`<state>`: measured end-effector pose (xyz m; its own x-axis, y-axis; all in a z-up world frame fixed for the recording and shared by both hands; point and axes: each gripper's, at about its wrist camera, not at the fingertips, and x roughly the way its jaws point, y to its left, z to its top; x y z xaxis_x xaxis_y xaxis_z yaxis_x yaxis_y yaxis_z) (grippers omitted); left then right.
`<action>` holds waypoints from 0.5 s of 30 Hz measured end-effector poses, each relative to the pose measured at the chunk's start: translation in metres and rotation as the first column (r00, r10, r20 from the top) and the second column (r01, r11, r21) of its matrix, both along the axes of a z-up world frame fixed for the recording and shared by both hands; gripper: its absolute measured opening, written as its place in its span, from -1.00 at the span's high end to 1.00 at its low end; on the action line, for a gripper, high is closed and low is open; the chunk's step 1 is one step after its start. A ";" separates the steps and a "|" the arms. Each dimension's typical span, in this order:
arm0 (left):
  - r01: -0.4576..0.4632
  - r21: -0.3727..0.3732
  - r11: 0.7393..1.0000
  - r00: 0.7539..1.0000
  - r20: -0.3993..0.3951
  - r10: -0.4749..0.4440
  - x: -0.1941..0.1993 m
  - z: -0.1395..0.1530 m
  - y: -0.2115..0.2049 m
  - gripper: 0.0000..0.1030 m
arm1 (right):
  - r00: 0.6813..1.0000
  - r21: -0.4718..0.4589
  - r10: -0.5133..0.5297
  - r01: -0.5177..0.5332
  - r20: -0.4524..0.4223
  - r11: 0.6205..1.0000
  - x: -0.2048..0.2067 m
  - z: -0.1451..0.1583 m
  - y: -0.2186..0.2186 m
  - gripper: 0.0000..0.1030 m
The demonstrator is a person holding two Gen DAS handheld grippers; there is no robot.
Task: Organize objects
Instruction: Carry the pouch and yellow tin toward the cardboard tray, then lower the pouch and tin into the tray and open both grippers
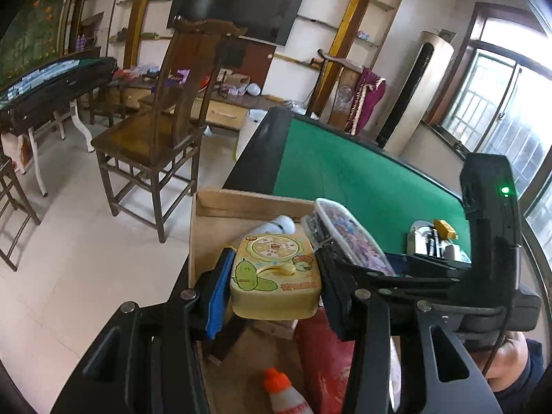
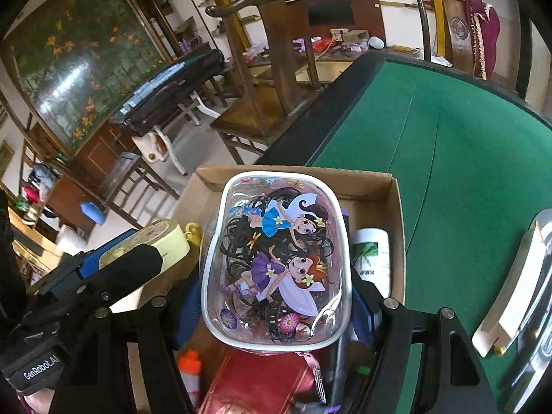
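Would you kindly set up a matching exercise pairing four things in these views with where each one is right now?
Things:
1. yellow cartoon box
2. clear fairy pouch
3. orange-capped bottle
4. white container with green label

Places:
A. lying in the cardboard box, at its side next to the green table
B. between the left gripper's fingers
C. between the right gripper's fingers
D. low in the cardboard box, beside a red packet

Pairs: 1-B, 2-C, 3-D, 4-A
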<state>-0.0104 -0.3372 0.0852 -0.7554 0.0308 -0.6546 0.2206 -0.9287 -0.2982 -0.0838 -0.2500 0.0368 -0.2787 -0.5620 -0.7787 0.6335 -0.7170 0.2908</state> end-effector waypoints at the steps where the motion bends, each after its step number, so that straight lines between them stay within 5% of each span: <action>1: 0.001 0.013 1.000 1.000 0.006 -0.001 -0.003 -0.004 -0.002 0.11 | 1.000 0.005 0.004 -0.004 -0.005 1.000 -0.002 -0.001 -0.002 -0.49; 15: 0.003 0.189 0.982 0.999 0.041 -0.011 -0.012 -0.029 -0.030 0.11 | 0.994 0.129 0.067 -0.055 -0.089 0.990 -0.005 -0.004 -0.025 -0.50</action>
<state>-0.0220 -0.3669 0.0561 -0.7270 0.1617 -0.6674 0.2306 -0.8579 -0.4591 -0.0890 -0.2753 0.0324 -0.3214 -0.4793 -0.8167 0.6970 -0.7035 0.1386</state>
